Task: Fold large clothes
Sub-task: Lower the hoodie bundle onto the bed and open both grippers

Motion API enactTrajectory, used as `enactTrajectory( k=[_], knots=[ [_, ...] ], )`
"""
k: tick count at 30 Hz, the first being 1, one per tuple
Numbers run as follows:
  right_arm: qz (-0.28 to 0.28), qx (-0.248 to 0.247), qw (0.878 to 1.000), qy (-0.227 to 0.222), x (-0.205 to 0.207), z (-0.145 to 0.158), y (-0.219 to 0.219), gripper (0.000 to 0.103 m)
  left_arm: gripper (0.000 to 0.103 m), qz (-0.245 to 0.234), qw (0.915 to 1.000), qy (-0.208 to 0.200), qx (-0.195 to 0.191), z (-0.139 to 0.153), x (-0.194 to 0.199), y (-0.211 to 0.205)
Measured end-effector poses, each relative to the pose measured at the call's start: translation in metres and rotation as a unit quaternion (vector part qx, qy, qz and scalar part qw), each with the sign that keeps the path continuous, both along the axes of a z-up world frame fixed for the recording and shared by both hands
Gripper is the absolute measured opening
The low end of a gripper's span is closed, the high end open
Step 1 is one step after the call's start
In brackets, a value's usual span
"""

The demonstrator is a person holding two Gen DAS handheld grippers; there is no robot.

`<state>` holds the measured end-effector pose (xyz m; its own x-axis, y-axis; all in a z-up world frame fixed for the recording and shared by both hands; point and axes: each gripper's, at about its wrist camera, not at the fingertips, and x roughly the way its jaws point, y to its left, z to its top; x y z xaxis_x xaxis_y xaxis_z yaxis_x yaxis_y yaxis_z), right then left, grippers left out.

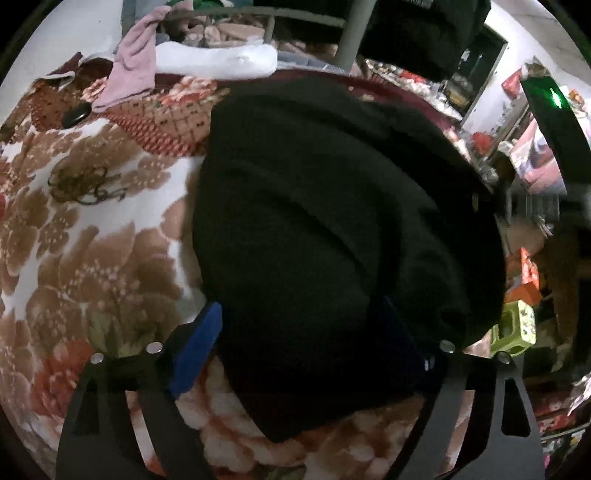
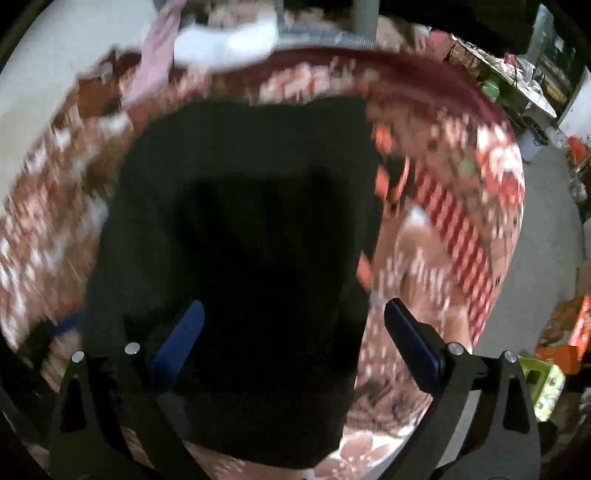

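Observation:
A large black garment (image 1: 332, 229) lies folded on a floral blanket (image 1: 92, 251). In the left wrist view my left gripper (image 1: 299, 332) is open, its blue-padded fingers (image 1: 195, 350) spread wide either side of the garment's near end. In the right wrist view, which is motion-blurred, the same black garment (image 2: 243, 258) fills the middle. My right gripper (image 2: 295, 332) is open, with the left finger (image 2: 177, 347) over the cloth and the right finger (image 2: 413, 347) beside its right edge above the blanket (image 2: 443, 229). Neither gripper holds cloth.
A pile of clothes, pink (image 1: 133, 66) and white (image 1: 218, 61), lies at the far end by a metal frame (image 1: 351, 33). A small black disc (image 1: 75, 116) rests on the blanket. Cluttered shelves (image 1: 480, 81) and a green stool (image 1: 517, 328) stand to the right.

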<state>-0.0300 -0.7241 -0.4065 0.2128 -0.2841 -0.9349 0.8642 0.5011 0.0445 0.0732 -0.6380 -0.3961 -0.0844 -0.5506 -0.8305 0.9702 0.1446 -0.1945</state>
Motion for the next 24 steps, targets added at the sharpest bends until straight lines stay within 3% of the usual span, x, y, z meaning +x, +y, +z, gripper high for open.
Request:
enactTrajectory(
  k=[2,5,8,10,16,19,21,22,24],
  knots=[
    [-0.016,0.005,1.0,0.016,-0.015,-0.016,0.011,0.097,0.088,-0.009,0.9993,-0.036,0.009,-0.008,-0.016,-0.001],
    [-0.032,0.005,0.999,0.005,-0.034,-0.012,0.026,0.097,0.089,-0.007,0.9971,-0.076,0.007,-0.01,-0.033,-0.004],
    [-0.001,0.005,1.0,0.026,-0.038,-0.014,0.037,0.097,0.09,0.018,0.9992,-0.033,0.01,0.008,-0.021,0.0],
    [0.011,0.0,0.999,0.037,-0.047,-0.023,0.039,0.098,0.09,0.028,0.9993,-0.026,0.0,0.026,-0.012,0.012],
    [0.05,-0.009,0.998,0.032,-0.072,-0.033,0.042,0.098,0.092,0.051,0.9981,0.02,-0.027,0.061,-0.003,0.034],
    [0.069,-0.025,0.996,0.047,-0.079,-0.031,0.046,0.098,0.092,0.025,0.9996,0.001,-0.013,0.045,-0.018,0.017],
    [0.073,-0.025,0.996,0.052,-0.084,-0.032,0.045,0.098,0.094,-0.008,0.9984,-0.044,0.034,0.013,-0.034,0.004],
    [0.073,-0.021,0.996,0.056,-0.089,-0.036,0.042,0.098,0.099,-0.023,0.9959,-0.076,0.045,-0.002,-0.04,0.004],
    [0.072,0.006,0.996,0.047,-0.098,-0.042,0.035,0.098,0.099,-0.03,0.9944,-0.092,0.043,-0.024,-0.042,0.01]
  ],
)
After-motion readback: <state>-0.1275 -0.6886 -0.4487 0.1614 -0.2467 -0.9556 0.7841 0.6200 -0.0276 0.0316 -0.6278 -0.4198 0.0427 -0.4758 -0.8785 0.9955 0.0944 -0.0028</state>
